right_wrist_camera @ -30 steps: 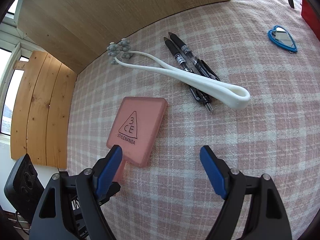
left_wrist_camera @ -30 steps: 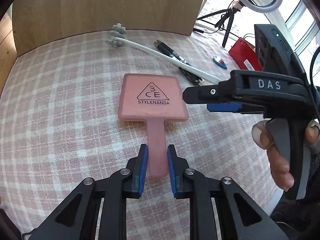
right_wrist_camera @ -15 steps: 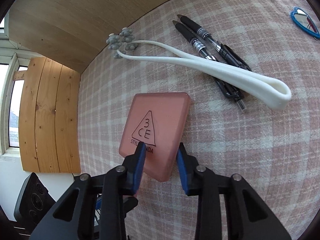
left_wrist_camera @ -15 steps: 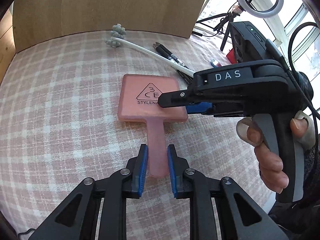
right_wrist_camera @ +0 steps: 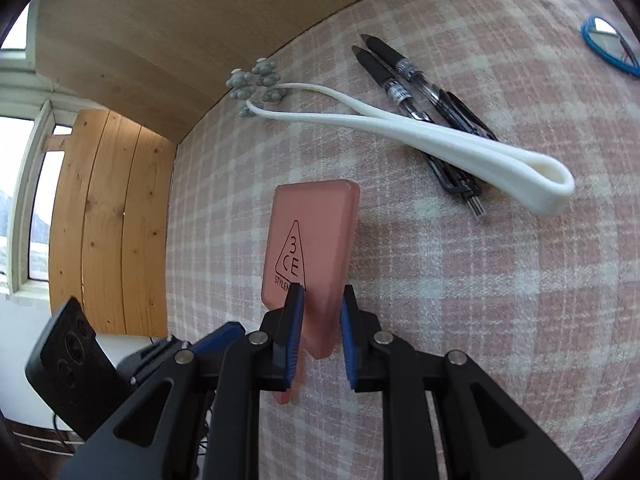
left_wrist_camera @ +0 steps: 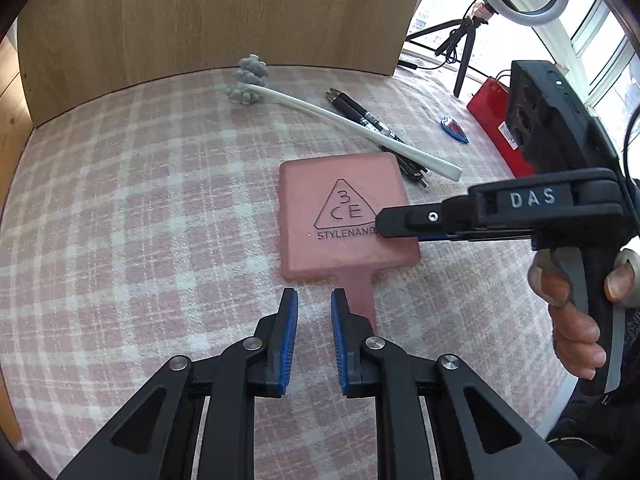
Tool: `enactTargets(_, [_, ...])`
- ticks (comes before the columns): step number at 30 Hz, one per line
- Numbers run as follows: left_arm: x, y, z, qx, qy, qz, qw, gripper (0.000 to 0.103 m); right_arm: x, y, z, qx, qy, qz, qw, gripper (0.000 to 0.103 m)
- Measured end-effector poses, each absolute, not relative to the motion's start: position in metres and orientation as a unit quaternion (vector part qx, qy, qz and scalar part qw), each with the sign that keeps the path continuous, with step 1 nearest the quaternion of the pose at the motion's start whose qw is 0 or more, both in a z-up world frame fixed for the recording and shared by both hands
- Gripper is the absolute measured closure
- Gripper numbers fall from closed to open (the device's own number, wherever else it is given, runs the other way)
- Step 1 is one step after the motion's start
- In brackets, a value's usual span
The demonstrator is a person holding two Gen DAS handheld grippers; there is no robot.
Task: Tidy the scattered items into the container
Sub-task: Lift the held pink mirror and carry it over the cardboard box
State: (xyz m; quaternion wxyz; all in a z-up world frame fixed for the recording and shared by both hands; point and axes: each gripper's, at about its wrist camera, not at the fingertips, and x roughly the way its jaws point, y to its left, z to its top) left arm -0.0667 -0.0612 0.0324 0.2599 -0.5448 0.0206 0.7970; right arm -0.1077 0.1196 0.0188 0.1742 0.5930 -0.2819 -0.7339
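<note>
A pink hand mirror (left_wrist_camera: 340, 216) marked 3CE lies on the checked cloth. My right gripper (right_wrist_camera: 320, 296) is shut on its near right edge, and the mirror (right_wrist_camera: 316, 232) looks tilted up from the cloth there. In the left wrist view the right gripper (left_wrist_camera: 384, 226) reaches in from the right, held by a hand. My left gripper (left_wrist_camera: 314, 320) sits just left of the mirror's handle (left_wrist_camera: 356, 292). Its fingers stand a narrow gap apart with only cloth between them.
Behind the mirror lie a white looped massager (left_wrist_camera: 348, 128) with grey knobs, two black pens (left_wrist_camera: 360, 114) and a small blue heart-shaped mirror (left_wrist_camera: 454, 128). A red box (left_wrist_camera: 492, 120) sits at the right edge. A wooden board (left_wrist_camera: 240, 12) walls the back.
My left gripper has come off the mirror's handle, which now lies to its right. My right gripper went from wide open to shut on the mirror's edge and tilted it.
</note>
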Motion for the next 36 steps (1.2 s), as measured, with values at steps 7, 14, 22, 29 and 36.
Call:
enactTargets(7, [-0.081,-0.057,0.032,-0.542,0.031,0.788,0.290,0.072,-0.096,0.133,0.034,0.567,-0.251,-0.755,0.213,0.090])
enactTargets(14, [-0.090,-0.042,0.030,-0.541,0.028,0.766,0.346,0.062,-0.073,0.154,0.053,0.525,-0.227,-0.773,0.275,0.096])
enactTargets(22, [-0.099,-0.034,0.018,-0.547,-0.027,0.734,0.401,0.053,-0.066,0.174,0.066,0.510,-0.215,-0.777,0.301,0.097])
enactTargets(29, [-0.102,-0.037,0.022,-0.538,-0.110,0.706,0.447,0.048,-0.066,0.201,0.069,0.487,-0.277,-0.759,0.330,0.097])
enactTargets(36, [-0.095,-0.019,0.060,-0.511,-0.116,0.702,0.482,0.048,-0.050,0.227,0.095,0.451,-0.303,-0.760,0.355,0.097])
